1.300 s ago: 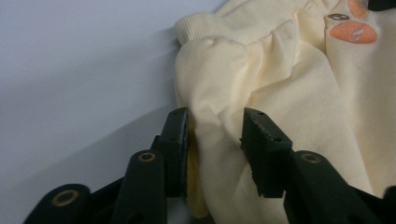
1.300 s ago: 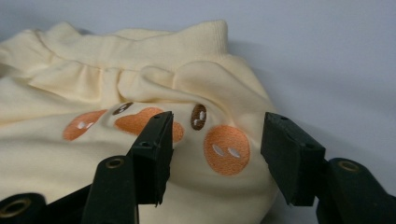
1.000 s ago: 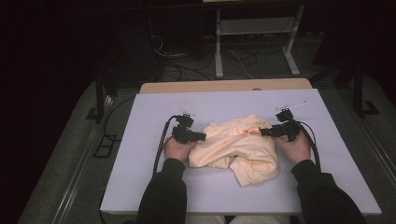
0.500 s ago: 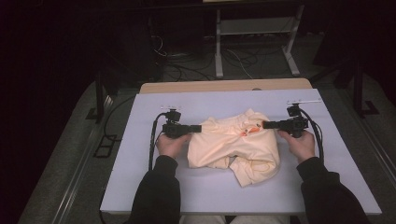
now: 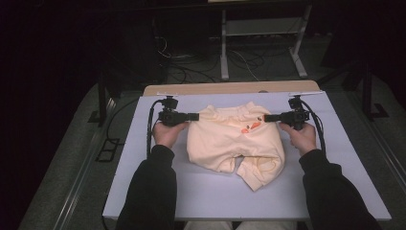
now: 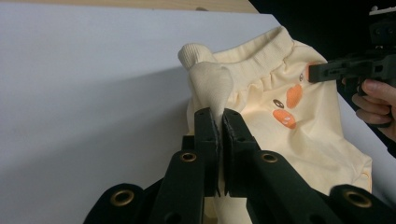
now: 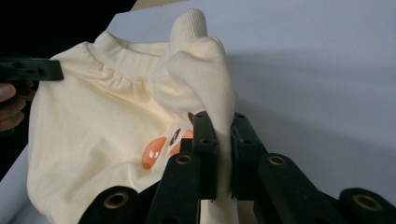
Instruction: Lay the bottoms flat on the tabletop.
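Cream garment (image 5: pixel 230 141), soft ribbed knit, crumpled

Both sleeves (image 5: pixel 148 191) are showing dark, nearly black, reaching down to the wrists. The left gripper (image 5: pixel 196 116) and right gripper (image 5: pixel 266 117) are looking matt black, each trailing a black cable (image 5: pixel 151 125). The jaws are running as flat black bars, brass-coloured rivets (image 6: pixel 188 157) sitting at the pivots.

Bright light falls on the table (image 5: pixel 143 191); dark surroundings, soft shadows, slightly grainy pictures.
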The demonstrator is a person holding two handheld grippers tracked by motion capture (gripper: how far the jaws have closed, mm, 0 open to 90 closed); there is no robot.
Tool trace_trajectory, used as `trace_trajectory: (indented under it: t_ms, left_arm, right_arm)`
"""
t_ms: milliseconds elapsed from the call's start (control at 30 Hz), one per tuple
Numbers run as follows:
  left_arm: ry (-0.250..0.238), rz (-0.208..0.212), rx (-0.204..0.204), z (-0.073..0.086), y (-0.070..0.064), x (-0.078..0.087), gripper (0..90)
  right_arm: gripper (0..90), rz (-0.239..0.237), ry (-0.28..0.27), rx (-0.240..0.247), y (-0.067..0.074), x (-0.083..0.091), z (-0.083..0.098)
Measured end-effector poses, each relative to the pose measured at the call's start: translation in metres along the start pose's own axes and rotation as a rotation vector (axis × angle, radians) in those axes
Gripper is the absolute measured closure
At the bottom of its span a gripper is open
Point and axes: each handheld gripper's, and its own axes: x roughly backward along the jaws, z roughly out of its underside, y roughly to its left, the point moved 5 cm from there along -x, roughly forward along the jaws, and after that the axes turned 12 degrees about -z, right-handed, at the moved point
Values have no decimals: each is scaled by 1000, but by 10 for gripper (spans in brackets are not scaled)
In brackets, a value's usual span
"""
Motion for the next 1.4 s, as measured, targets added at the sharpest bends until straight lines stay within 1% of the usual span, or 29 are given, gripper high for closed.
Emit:
trace_trajectory:
  t_ms: [133, 267, 367, 500, 733, 833, 933, 1067, 1200, 1267, 1300, 1367, 1400]
  left_arm:
    - [-13, -7, 3, -13, 4, -1, 846]
    - [-24, -4, -5, -23, 3, 2, 846]
    - [-32, -12, -15, -30, 3, 6, 846]
    - [-45, -28, -40, -40, 1, 15, 846]
    - [-63, -61, -95, -53, -8, 28, 846]
    - [-80, -65, -102, -61, -12, 32, 846]
    - [-83, -77, -107, -67, -10, 29, 846]
    - [-76, -87, -101, -72, -5, 20, 846]
    - [-84, -100, -101, -75, 0, 10, 845]
    - [-83, -104, -86, -74, 4, 3, 845]
    - [-82, -108, -69, -73, 6, -2, 845]
    - [-70, -120, -57, -70, 8, -9, 845]
    - [-69, -127, -57, -69, 9, -13, 844]
  right_arm:
    - [816, 3, -16, -5, 1, 1, -11]
    - [816, 6, -26, 3, 4, 3, -19]
    - [816, 1, -33, 7, 7, 5, -24]
    - [815, 5, -42, 20, 13, 8, -31]
    - [814, 23, -36, 68, 26, 13, -47]
    - [814, 31, -39, 95, 33, 15, -56]
    - [813, 47, -32, 108, 36, 14, -64]
    - [813, 63, -29, 101, 31, 8, -72]
    - [813, 73, -37, 79, 21, 1, -73]
    - [813, 84, -37, 61, 14, -3, -72]
    - [812, 83, -38, 52, 11, -4, -72]
    - [812, 86, -39, 32, 5, -8, -70]
    - [812, 94, -35, 22, 1, -11, -69]
